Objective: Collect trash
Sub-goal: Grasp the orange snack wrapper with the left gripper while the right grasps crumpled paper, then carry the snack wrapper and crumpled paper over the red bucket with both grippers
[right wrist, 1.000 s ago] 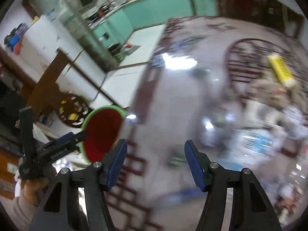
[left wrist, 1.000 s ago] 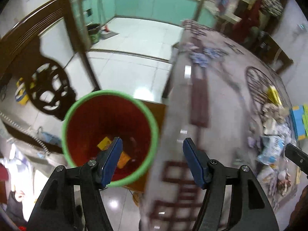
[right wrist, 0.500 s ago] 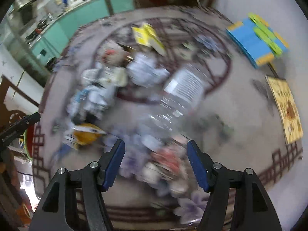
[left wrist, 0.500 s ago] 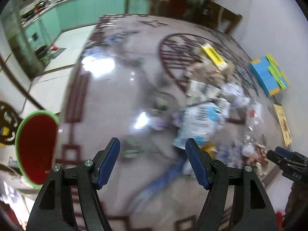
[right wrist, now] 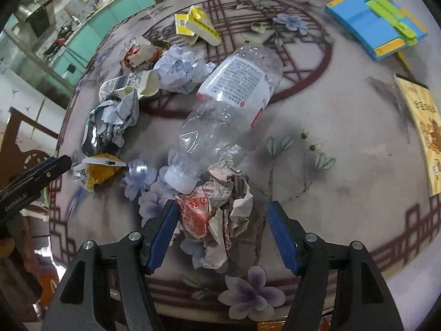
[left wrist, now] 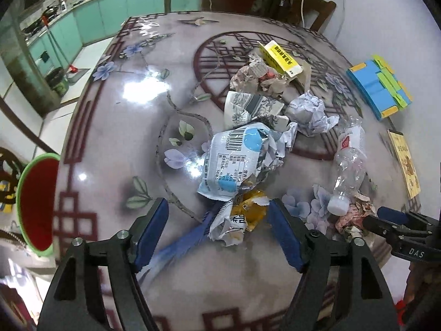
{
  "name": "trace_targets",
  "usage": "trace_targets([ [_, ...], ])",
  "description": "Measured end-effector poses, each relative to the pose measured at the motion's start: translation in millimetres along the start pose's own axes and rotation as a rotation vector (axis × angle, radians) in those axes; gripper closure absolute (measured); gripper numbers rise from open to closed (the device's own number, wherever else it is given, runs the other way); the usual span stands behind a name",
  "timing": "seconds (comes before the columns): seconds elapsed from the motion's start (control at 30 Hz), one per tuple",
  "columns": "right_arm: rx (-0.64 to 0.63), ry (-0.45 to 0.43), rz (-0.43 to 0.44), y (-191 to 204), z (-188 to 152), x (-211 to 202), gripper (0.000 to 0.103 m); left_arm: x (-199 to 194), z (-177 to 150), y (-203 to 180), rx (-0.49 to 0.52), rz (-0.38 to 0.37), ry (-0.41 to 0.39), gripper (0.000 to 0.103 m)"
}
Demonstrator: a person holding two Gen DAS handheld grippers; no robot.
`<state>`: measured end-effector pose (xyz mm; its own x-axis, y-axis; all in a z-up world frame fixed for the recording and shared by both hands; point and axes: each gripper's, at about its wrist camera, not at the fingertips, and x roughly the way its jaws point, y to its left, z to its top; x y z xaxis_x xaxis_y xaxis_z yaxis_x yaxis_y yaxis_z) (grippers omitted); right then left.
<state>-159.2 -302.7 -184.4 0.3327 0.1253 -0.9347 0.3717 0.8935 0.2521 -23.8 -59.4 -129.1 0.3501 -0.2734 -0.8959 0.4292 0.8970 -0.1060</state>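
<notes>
My left gripper (left wrist: pixel 217 233) hovers over a crumpled yellow and white wrapper (left wrist: pixel 239 218) on the patterned table (left wrist: pixel 115 127). Its jaws are opening, the wrapper lies between them, and the pads do not press on it. My right gripper (right wrist: pixel 222 235) is open around a crumpled red and white paper ball (right wrist: pixel 217 209); the left pad is close to the ball, the right pad stands apart. A red bin with a green rim (left wrist: pixel 35 207) stands off the table's left edge.
More trash lies in the middle of the table: a blue and white packet (left wrist: pixel 237 160), a crushed clear bottle (right wrist: pixel 226 104), a white paper ball (left wrist: pixel 308 113), a paper cup (left wrist: pixel 248 107) and a yellow box (left wrist: pixel 281 59). Blue foam blocks (left wrist: pixel 377 85) and a yellow book (left wrist: pixel 405 162) lie on the right.
Both grippers swung from the bin at the table's left edge to above the trash pile. The left jaws stand wider, with the wrapper between them; the paper ball now lies between the right jaws.
</notes>
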Motion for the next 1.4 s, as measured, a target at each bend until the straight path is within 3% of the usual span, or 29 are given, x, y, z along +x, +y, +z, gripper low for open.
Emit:
trace_targets([
  [0.3, -0.044, 0.102, 0.085, 1.4, 1.7, 27.9, 0.039, 12.6, -7.4, -8.3, -0.033, 0.008, 0.050, 0.026],
  [0.37, -0.048, 0.114, 0.111, 0.9, 1.6, 32.1, 0.057, 16.4, -9.5, -11.4, -0.036, 0.004, 0.065, 0.026],
  [0.4, -0.045, 0.109, 0.115, 0.9, 2.4, 31.6, 0.057, 19.0, -10.8, -13.4, -0.037, 0.005, 0.073, 0.026],
  [0.47, -0.054, 0.087, 0.113, 2.1, 4.8, 28.3, 0.068, 22.8, -12.4, -16.5, -0.041, -0.001, 0.083, 0.025],
  [0.8, -0.059, -0.076, 0.113, 5.7, 48.0, 4.3, 0.071, 54.1, -5.6, -20.4, -0.100, -0.036, 0.143, 0.027],
  [0.83, -0.061, -0.095, 0.108, 7.6, 51.9, 0.2, 0.071, 55.4, -4.6, -19.8, -0.108, -0.040, 0.144, 0.036],
  [0.87, -0.064, -0.113, 0.101, 9.4, 55.3, -4.0, 0.071, 56.5, -4.4, -19.7, -0.114, -0.048, 0.149, 0.057],
  [0.9, -0.065, -0.125, 0.097, 9.1, 59.4, -8.2, 0.071, 58.5, -4.4, -19.3, -0.120, -0.064, 0.161, 0.065],
  [1.03, -0.072, -0.178, 0.096, 17.5, 66.6, -25.8, 0.071, 47.8, -6.2, -19.3, -0.122, -0.087, 0.146, 0.073],
  [1.4, -0.191, -0.257, 0.082, 64.6, 73.8, -54.1, 0.071, -16.1, 5.2, 4.9, -0.161, -0.054, -0.017, 0.073],
])
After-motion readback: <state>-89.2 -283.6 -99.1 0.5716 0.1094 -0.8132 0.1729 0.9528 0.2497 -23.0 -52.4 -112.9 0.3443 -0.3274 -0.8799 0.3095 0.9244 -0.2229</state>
